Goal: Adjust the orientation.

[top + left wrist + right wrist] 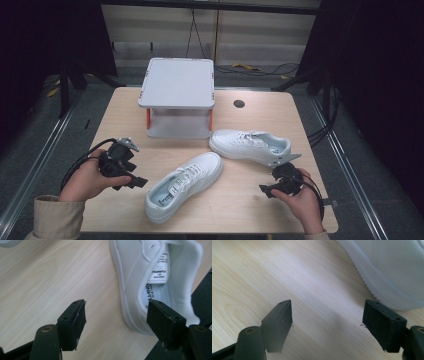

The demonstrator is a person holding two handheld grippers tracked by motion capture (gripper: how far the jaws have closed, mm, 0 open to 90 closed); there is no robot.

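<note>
You are holding both grippers low over the surface (250, 200) with nothing in either of them, so the handling of the two white sneakers is, as I judge it, only beginning. Your left gripper (140, 183) is hovering just left of the near sneaker (185, 185), which is lying diagonally at the near middle, its heel toward you and its toe pointing far and right. In the left gripper view its jaws are standing wide apart, with the heel end of that near sneaker (160, 280) just beyond the jaw on the right side of that view. Your right gripper (263, 189) is waiting near the right edge, just near of the far sneaker (250, 145), which is lying across the surface in front of the white two-level stand (177, 82). Its jaws are likewise spread, with bare wood between them and the sole edge of a sneaker (387, 270) close ahead.

Both levels of the stand are looking bare, and neither shoe is lifted. Everything is still to do: closing on a shoe, raising it and carrying it wherever it belongs.
</note>
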